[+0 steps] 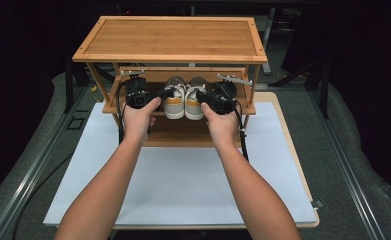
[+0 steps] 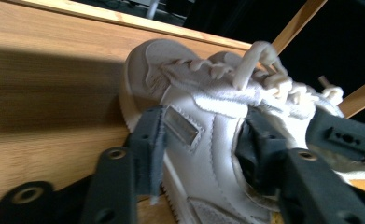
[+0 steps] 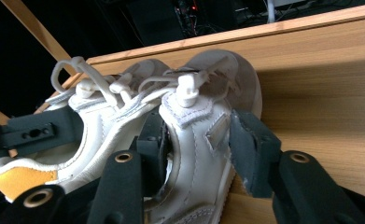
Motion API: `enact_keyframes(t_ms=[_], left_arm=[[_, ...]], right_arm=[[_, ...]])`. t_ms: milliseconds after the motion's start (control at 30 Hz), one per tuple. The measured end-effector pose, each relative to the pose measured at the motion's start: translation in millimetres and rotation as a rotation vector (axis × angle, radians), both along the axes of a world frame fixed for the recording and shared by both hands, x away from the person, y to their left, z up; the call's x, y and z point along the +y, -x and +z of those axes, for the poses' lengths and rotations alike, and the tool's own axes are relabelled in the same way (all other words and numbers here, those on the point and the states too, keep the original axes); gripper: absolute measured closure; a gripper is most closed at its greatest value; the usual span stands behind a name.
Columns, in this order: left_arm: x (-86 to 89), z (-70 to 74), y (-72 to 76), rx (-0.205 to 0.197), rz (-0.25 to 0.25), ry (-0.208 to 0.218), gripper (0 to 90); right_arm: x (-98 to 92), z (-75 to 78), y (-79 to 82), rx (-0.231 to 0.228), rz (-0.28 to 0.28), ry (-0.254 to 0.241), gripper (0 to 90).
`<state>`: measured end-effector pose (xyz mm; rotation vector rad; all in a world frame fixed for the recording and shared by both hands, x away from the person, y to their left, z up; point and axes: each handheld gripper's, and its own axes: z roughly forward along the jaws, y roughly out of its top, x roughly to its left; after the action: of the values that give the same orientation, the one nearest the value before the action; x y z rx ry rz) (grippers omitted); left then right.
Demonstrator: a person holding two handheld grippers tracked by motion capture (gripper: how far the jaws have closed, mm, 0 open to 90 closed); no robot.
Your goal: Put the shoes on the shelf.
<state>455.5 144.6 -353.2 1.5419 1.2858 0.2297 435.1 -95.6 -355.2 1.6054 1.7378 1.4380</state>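
Two white sneakers with orange heels stand side by side on the middle shelf (image 2: pixel 40 93) of a wooden shoe rack (image 1: pixel 173 37). My left gripper (image 1: pixel 159 95) is shut on the left sneaker (image 1: pixel 174 102), with one jaw outside its side wall and the other inside the opening. In the left gripper view that gripper (image 2: pixel 201 135) clamps the sneaker (image 2: pixel 203 107). My right gripper (image 1: pixel 206 96) is shut the same way on the right sneaker (image 1: pixel 195 102). Its own view shows the gripper (image 3: pixel 201 140) pinching that sneaker's (image 3: pixel 194 112) outer wall, beside the left sneaker (image 3: pixel 96 121).
The rack's top board overhangs the shelf, and slanted wooden struts (image 3: pixel 35 28) brace its sides. A lower shelf (image 1: pixel 183 132) lies beneath the shoes. In front of the rack a white board (image 1: pixel 183 185) covers the table. Cables (image 1: pixel 120 125) trail from both grippers.
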Motion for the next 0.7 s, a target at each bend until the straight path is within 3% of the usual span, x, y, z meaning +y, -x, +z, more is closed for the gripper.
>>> enact_keyframes(t_ms=[133, 167, 333, 433, 600, 700], left_arm=[[-2.8, 5.9, -1.7, -0.004, -0.006, -0.056, 51.1], [-2.4, 6.8, -1.8, -0.004, -0.008, -0.051, 50.6], [-1.4, 10.1, -1.2, 0.001, -0.016, -0.048, 49.7], [1.4, 13.2, 1.6, -0.019, -0.041, -0.048, 49.8], [4.2, 18.5, 8.0, -0.037, -0.01, -0.056, 52.3], [5.6, 20.2, 11.6, -0.05, -0.019, -0.044, 53.4]], right_arm=[[-0.6, 4.4, -1.7, 0.031, -0.006, 0.027, 54.9], [-0.5, 4.3, -3.1, 0.016, -0.01, 0.013, 54.1], [-0.8, 6.6, -3.3, 0.025, -0.001, 0.024, 53.6], [-1.2, 7.5, -1.7, 0.018, -0.007, 0.022, 52.7], [-5.8, 13.5, 2.9, 0.01, -0.004, 0.006, 52.3], [-10.0, 17.0, 6.6, 0.003, -0.002, 0.005, 52.5]])
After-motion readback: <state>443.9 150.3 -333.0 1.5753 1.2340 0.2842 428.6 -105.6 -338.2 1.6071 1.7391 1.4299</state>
